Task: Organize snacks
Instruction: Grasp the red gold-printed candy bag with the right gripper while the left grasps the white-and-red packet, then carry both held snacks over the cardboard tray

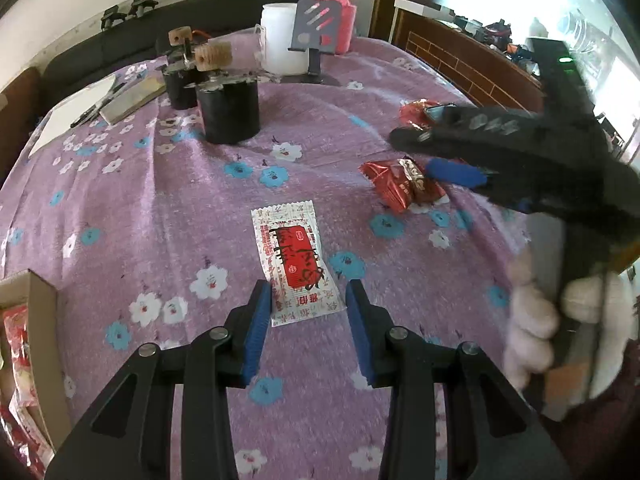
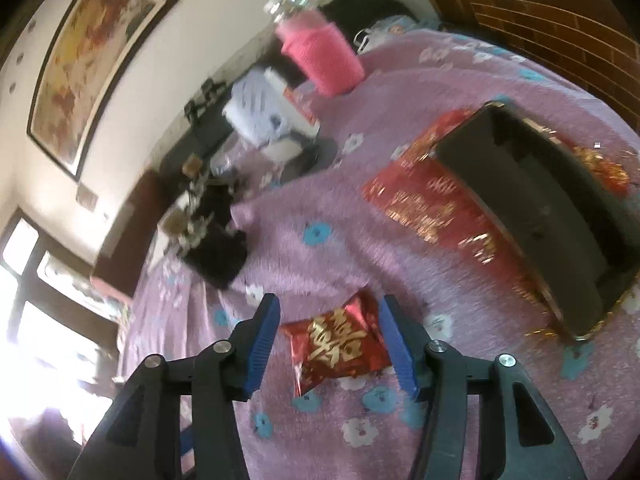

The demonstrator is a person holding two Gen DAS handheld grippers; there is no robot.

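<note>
A white and red flat snack packet (image 1: 294, 264) lies on the purple flowered cloth. My left gripper (image 1: 308, 294) is open, its blue pads on either side of the packet's near end. A red foil snack with a gold character (image 2: 338, 344) lies between the open blue pads of my right gripper (image 2: 328, 312), its right edge close to the right pad. In the left wrist view the right gripper (image 1: 416, 148) hovers over the same red foil snack (image 1: 400, 186). A second red snack (image 1: 416, 114) lies behind it.
A cardboard box (image 1: 42, 304) with red packets stands at the left edge. Two black cylinders (image 1: 230, 110), a white jar (image 1: 284, 38), a pink flask (image 1: 338, 8) and a small stand (image 1: 316, 32) stand at the back. A red gift box with a black tray (image 2: 532, 200) lies at right.
</note>
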